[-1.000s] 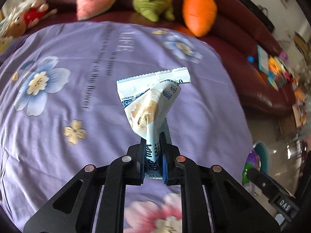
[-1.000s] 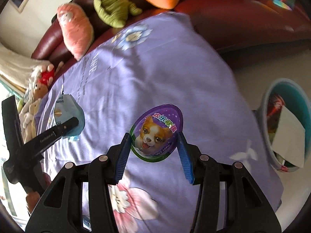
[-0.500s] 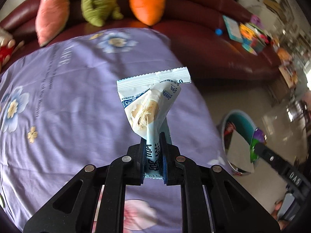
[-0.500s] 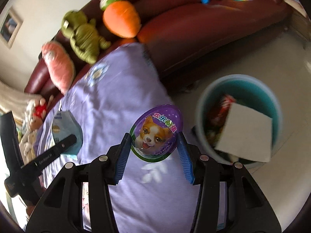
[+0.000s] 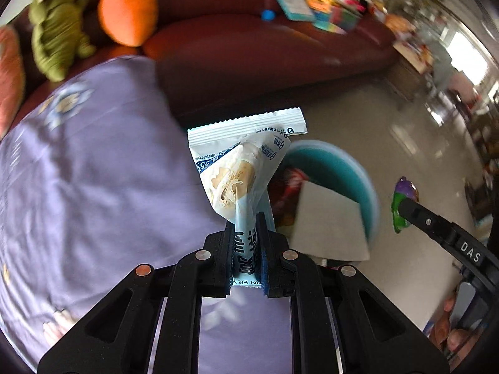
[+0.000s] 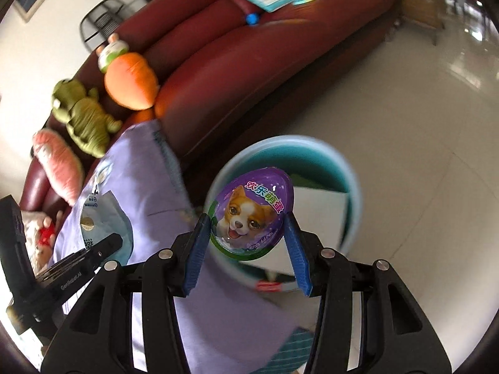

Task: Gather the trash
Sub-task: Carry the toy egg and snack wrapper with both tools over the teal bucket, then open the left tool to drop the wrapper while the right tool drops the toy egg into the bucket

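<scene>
A dark red sofa (image 6: pixel 237 62) with plush toys stands behind a purple flowered cloth (image 5: pixel 93 171), and a teal bin (image 6: pixel 354 187) sits on the pale floor beside it. The left gripper (image 5: pixel 246 249) is clamped on a white-blue snack wrapper (image 5: pixel 240 168), held upright in front of the bin. The right gripper (image 6: pixel 246 243) grasps a purple egg-shaped package (image 6: pixel 252 208) above the bin's opening.

A white-and-blue snack wrapper (image 5: pixel 240 168), crumpled and standing upright, is pinched at its lower end. A purple egg-shaped package (image 6: pixel 251 215) printed with a puppy hangs over the teal bin (image 6: pixel 354 193), which stands on the floor off the surface's edge.
</scene>
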Available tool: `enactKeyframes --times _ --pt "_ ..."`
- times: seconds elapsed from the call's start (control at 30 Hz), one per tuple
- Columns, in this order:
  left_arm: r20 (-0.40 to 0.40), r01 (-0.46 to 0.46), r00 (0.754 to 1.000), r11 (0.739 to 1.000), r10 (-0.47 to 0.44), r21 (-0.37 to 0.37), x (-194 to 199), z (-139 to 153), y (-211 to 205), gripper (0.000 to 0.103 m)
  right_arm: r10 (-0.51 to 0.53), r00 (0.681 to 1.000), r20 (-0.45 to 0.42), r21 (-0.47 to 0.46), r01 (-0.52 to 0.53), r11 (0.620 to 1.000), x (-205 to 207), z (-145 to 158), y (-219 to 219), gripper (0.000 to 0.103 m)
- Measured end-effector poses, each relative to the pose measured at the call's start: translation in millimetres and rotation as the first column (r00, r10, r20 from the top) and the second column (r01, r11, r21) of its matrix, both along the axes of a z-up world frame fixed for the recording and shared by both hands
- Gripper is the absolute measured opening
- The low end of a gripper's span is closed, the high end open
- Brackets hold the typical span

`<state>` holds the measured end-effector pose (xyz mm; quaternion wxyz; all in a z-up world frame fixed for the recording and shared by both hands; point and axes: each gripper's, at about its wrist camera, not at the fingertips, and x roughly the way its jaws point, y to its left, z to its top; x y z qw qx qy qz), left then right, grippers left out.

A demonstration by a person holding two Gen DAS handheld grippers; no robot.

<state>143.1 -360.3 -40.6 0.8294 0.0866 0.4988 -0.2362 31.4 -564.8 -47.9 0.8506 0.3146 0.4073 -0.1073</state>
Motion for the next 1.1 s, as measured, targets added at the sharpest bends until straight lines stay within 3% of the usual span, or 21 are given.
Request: enactKeyframes --times 0.33,0.6,0.63,0.67,0.7,0.77,1.0,1.1 --pt "-0.093 0.112 0.989 0.994 -0.111 0.0 10 -43 -63 0.014 -0.066 0.997 -0.041 -0.002 0.066 0.998 -2 -18 -41 0.046" --pt "-0.153 0.138 0.979 0.99 -0.134 0.015 23 -75 -85 0.015 -0.076 0.994 -0.076 0.002 0.077 0.997 6 -31 -54 0.046" --pt "-0.158 0.135 0.979 0.991 -0.131 0.017 26 -78 -86 0.018 -0.076 0.994 -0.079 0.002 0.077 0.997 7 -31 -55 0.046" --pt "-0.164 0.133 0.978 0.991 -0.129 0.017 28 -81 -87 0.028 -0.076 0.994 -0.083 0.001 0.077 0.997 7 -33 -56 0.046" --pt "-0.173 0.133 0.977 0.991 -0.128 0.018 29 -84 -87 0.046 -0.077 0.993 -0.087 0.0 0.077 0.997 9 -33 -54 0.046" --pt "-0.164 0.12 0.98 0.993 -0.114 0.025 32 -87 -85 0.068 -0.075 0.993 -0.094 0.0 0.075 0.997 12 -35 -55 0.046" --pt "-0.135 0.086 0.988 0.996 -0.081 0.032 29 -78 -71 0.087 -0.058 0.993 -0.103 -0.001 0.058 0.998 20 -38 -52 0.046" --pt "-0.121 0.082 0.99 0.996 -0.077 0.037 26 -73 -66 0.088 -0.046 0.994 -0.103 -0.002 0.046 0.999 24 -38 -49 0.046"
